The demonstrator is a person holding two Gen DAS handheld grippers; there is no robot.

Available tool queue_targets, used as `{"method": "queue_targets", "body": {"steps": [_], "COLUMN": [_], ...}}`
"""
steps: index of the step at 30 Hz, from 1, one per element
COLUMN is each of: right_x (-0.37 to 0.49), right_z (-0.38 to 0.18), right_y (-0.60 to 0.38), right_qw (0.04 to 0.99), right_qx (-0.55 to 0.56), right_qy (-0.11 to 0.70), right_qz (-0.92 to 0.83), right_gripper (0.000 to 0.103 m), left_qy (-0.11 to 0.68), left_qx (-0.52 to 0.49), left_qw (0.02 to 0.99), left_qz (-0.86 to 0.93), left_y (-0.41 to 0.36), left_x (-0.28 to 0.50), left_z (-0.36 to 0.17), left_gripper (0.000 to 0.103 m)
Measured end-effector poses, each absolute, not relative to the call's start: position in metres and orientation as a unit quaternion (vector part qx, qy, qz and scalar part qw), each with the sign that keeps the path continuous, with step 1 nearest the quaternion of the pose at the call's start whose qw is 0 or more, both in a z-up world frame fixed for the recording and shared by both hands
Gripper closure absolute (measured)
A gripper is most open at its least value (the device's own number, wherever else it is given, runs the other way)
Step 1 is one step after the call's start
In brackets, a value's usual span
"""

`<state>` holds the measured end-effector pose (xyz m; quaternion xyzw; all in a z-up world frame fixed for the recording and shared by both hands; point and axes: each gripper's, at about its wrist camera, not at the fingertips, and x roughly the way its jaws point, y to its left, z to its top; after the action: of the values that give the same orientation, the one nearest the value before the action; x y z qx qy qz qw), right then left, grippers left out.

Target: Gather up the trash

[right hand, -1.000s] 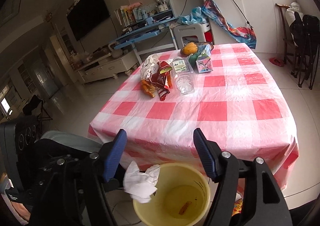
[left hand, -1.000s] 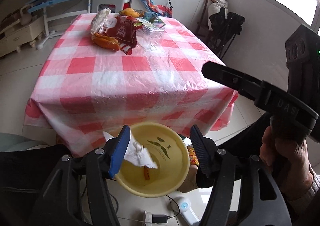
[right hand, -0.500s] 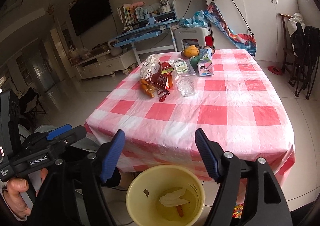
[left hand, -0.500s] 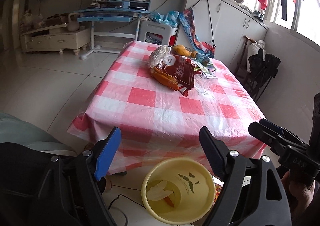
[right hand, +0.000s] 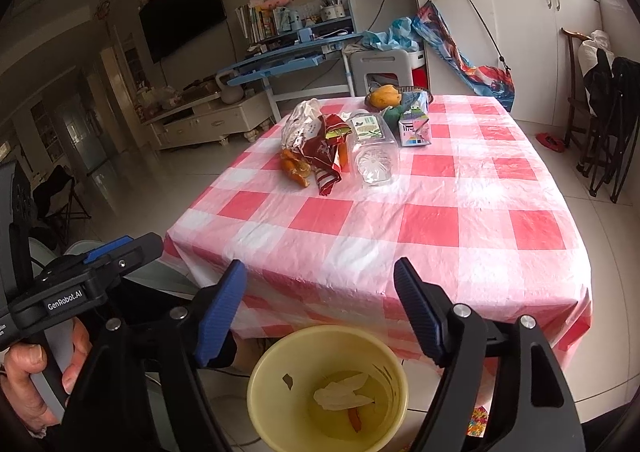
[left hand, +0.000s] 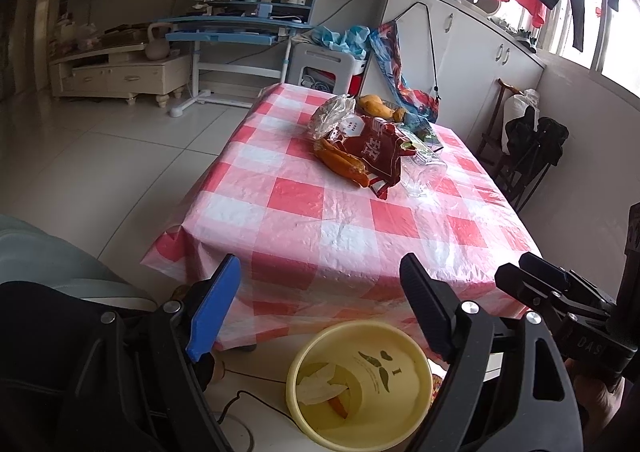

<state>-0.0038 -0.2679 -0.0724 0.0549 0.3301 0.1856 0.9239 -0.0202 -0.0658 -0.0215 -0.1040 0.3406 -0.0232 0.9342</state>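
Both grippers hovered over the yellow bin point(left hand: 360, 384) on the floor, near desk point(left hand: 352, 224) edge. Left gripper point(left hand: 320, 308) and right gripper point(right hand: 320, 312) fingers had just been opening, wide, empty. Tissue point(right hand: 344, 392) sat inside. Remaining trash pile point(right hand: 320, 148) far-side, presumably next.

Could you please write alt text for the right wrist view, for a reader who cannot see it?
The open right gripper hangs empty above a yellow bin holding a crumpled tissue. Beyond it, wrappers, orange peel and a clear bottle lie on the far part of a checked tablecloth.
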Motion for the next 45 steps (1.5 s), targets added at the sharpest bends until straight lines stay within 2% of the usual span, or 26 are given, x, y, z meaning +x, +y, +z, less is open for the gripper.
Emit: {"method": "queue_targets", "body": {"steps": [45], "right_x": [-0.0046], "right_z": [-0.0726], "right_y": [-0.2669], "right_qw": [0.924], "right_qx": [0.055], "right_qy": [0.33], "right_qz": [0.185], "right_gripper": [0.024], "left_qy": [0.324], "left_qx": [-0.096], "left_qw": [0.941], "left_qz": [-0.011], "left_y": [-0.0629], "left_x": [-0.0238], "left_z": [-0.0169], "left_gripper": [0.018]}}
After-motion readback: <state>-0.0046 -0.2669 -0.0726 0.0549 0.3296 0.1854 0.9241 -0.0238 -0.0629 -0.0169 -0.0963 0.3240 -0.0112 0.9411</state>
